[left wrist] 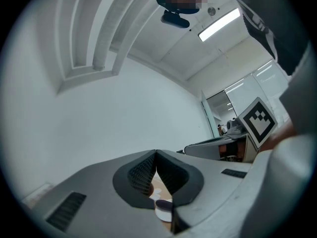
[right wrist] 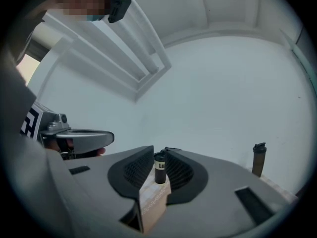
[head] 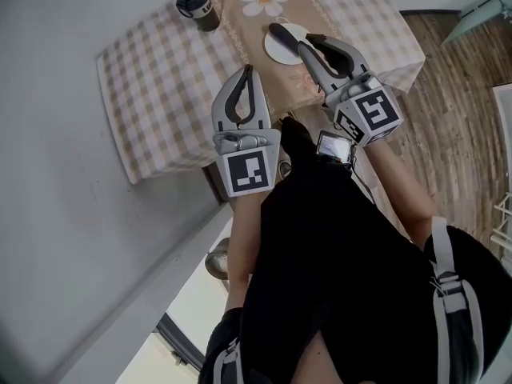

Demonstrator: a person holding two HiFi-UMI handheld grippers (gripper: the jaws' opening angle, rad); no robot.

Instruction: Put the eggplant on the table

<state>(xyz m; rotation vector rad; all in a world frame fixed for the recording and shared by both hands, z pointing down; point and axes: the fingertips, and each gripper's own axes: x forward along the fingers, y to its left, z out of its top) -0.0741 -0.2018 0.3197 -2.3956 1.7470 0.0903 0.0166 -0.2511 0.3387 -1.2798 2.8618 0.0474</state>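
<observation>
A dark eggplant lies on a white plate on the tan runner of a table with a checked cloth. My right gripper hovers over the plate's near edge, its jaws a narrow gap apart with nothing held. In the right gripper view the right gripper shows only the far table through that gap. My left gripper hangs left of the plate above the cloth, shut and empty. In the left gripper view the left gripper has its tips touching, with the eggplant and plate far below them.
A dark lidded tumbler stands at the table's far edge, also seen between the right jaws as the tumbler. A dark bottle stands further right. A white wall runs along the left, wooden floor on the right.
</observation>
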